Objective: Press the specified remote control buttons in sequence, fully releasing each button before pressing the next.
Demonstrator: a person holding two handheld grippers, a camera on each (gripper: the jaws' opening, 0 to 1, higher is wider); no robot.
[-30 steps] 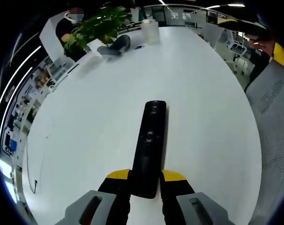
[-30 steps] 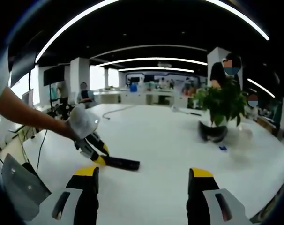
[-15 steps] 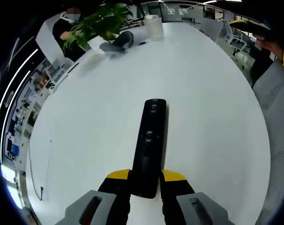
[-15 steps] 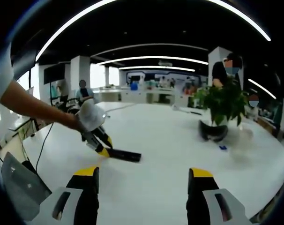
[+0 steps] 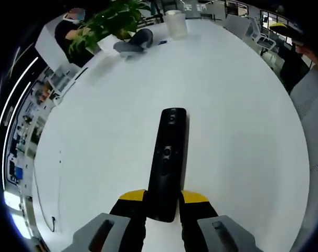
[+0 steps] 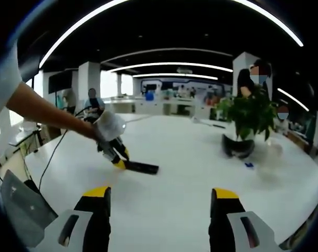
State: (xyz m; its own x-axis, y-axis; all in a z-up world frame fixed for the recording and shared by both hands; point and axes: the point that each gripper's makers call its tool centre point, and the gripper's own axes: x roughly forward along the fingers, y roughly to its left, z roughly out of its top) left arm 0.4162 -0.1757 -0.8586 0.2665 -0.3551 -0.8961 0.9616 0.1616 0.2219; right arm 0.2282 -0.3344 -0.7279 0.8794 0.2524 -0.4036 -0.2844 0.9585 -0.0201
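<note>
A wide white surface (image 5: 96,136) carries a potted plant (image 6: 245,123) near its far edge, with what looks like a dark pouch (image 5: 133,42) and a white cylinder (image 5: 175,23) close by, though they are too small to tell for sure. The black remote control (image 5: 168,163) lies lengthwise above the surface, its near end pinched between the yellow-tipped jaws of the left claw (image 5: 163,198). In the right gripper view the right claw (image 6: 161,195) is spread wide with nothing between its jaws, looking across at the remote held out by the person's hand (image 6: 109,128).

Black remote (image 5: 168,160); white table (image 5: 96,131); yellow-tipped black tongs (image 5: 163,198); green plant (image 6: 246,115); white glove (image 6: 109,126).
</note>
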